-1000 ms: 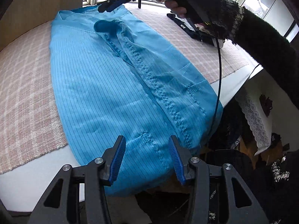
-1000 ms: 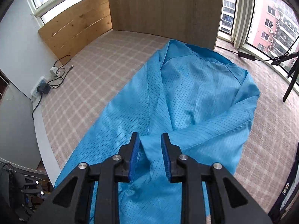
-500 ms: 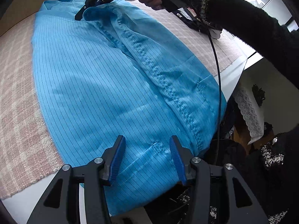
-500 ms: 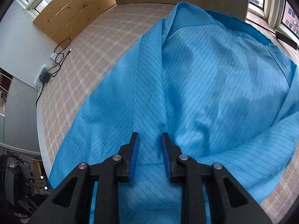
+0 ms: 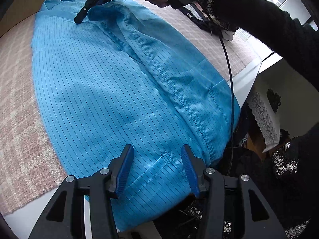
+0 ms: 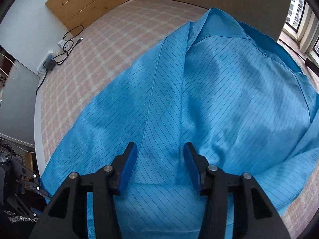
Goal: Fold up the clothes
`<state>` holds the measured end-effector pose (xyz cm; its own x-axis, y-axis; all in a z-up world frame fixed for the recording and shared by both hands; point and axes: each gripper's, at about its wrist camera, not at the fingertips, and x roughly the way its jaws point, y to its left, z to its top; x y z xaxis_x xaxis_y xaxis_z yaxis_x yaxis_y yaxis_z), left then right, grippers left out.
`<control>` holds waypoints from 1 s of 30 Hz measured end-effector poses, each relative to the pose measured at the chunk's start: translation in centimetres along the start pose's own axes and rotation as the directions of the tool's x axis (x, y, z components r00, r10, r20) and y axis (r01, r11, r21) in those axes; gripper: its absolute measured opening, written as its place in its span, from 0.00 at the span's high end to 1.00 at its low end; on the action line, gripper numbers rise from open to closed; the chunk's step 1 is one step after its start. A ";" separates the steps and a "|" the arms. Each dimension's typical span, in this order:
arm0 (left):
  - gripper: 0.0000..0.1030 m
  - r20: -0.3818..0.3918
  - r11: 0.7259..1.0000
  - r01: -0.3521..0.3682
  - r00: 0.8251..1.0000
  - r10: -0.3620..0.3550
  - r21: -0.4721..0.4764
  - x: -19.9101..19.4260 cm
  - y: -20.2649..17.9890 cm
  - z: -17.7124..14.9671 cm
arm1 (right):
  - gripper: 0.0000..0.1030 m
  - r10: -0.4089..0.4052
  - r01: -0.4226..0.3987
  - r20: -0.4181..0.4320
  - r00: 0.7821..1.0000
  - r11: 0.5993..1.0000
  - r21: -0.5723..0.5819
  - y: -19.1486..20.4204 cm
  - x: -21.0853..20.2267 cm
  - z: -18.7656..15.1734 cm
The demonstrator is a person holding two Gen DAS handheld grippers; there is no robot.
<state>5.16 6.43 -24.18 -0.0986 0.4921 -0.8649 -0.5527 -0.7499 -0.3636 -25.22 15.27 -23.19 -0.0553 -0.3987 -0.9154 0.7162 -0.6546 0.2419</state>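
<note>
Blue striped shirt (image 5: pixel 111 91) lies spread across the checked cloth (image 5: pixel 18 107) on the surface, its hem hanging over the near edge. Left hand-held gripper (image 5: pixel 156 170) hangs over that hem, jaws apart, nothing pinched. Up at the collar, the right hand-held gripper (image 6: pixel 160 168) points down onto the fabric; its jaws are opening, shirt lying beneath them, pads clear of the cloth. A black-sleeved arm (image 5: pixel 265 20) reaches across.

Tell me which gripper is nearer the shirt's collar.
Right. The right gripper is down at the collar of the blue shirt, jaws opening. The left gripper hangs over the opposite end, by the hem.
</note>
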 end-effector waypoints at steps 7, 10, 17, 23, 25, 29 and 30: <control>0.54 -0.019 1.000 0.002 1.000 -0.002 -0.007 0.1 -0.4 0.4 | 0.99 -0.046 0.049 0.074 0.996 0.998 -0.033 1.5 -2.3 -0.7; 0.54 -0.007 1.000 0.007 1.000 -0.007 -0.002 -0.3 -0.6 0.8 | 0.99 -0.117 0.123 0.121 0.986 0.991 -0.048 2.1 -3.5 0.0; 0.52 -0.018 1.000 0.022 1.000 -0.021 0.020 0.9 -0.7 1.8 | 0.99 -0.290 0.294 0.054 0.956 0.949 -0.109 1.7 -0.2 1.1; 0.47 -0.006 0.998 0.042 0.999 -0.042 0.039 1.3 -1.4 1.9 | 0.97 -0.422 0.427 0.065 0.904 0.901 -0.082 1.4 -1.4 1.0; 0.47 0.006 0.998 0.045 0.999 -0.045 0.040 1.3 -1.4 1.8 | 0.93 -0.443 0.451 0.134 0.886 0.892 -0.029 2.0 -4.8 0.3; 0.47 0.043 0.999 0.030 0.999 -0.032 0.045 1.4 -1.7 1.6 | 0.93 -0.253 0.242 0.229 0.940 0.967 0.075 6.3 -9.4 -3.9; 0.47 0.049 0.999 0.027 0.998 -0.029 0.039 1.4 -1.7 1.5 | 0.93 -0.198 0.184 0.225 0.954 0.980 0.078 8.3 -8.9 -4.9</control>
<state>4.70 9.09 -24.21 -0.1233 0.5345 -0.8361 -0.5873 -0.7185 -0.3727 -15.36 16.59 -14.61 -0.3508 -0.3957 -0.8488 0.6373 -0.7649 0.0932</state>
